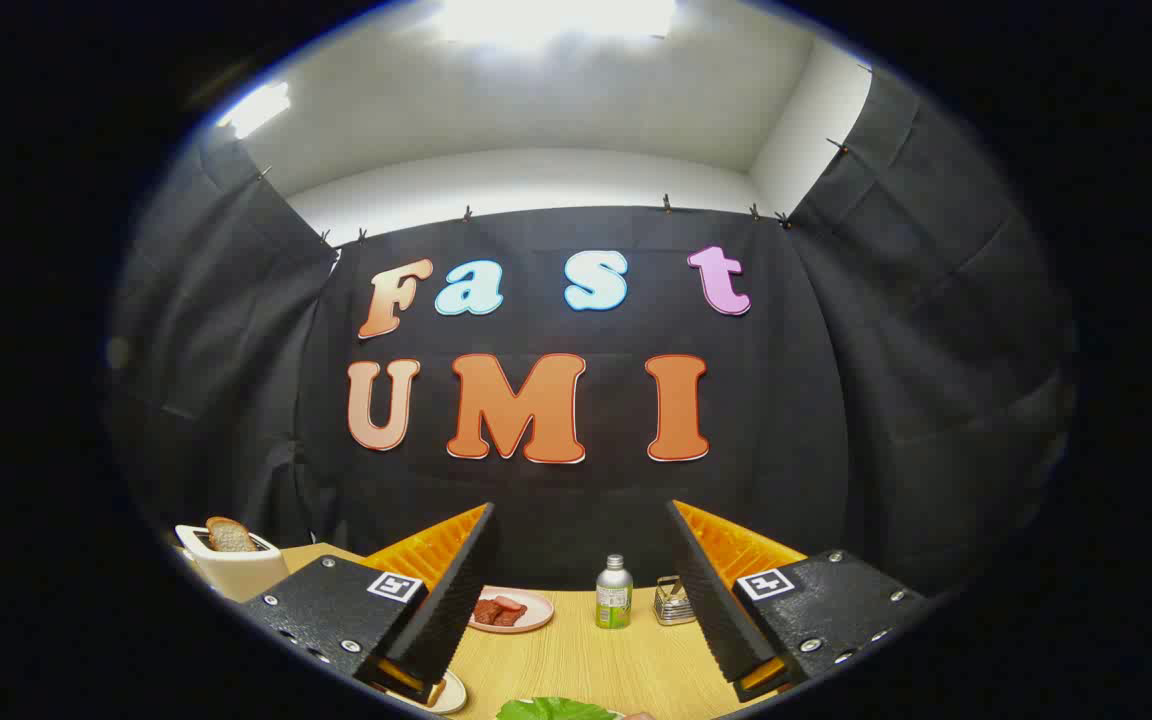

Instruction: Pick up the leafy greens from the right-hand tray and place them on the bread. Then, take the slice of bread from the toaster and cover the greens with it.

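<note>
My gripper is open and held above the wooden table, with nothing between its fingers. The leafy greens lie low between the fingers, close under me, cut off so I see just their top edge. A white toaster stands beyond the left finger, with a brown slice of bread sticking up out of its slot. A bit of a plate with something brown on it peeks out under the left finger.
A pink plate with red meat slices sits ahead between the fingers. To its right stand a small bottle with a green label and a small metal holder. The black cloth wall closes the back of the table.
</note>
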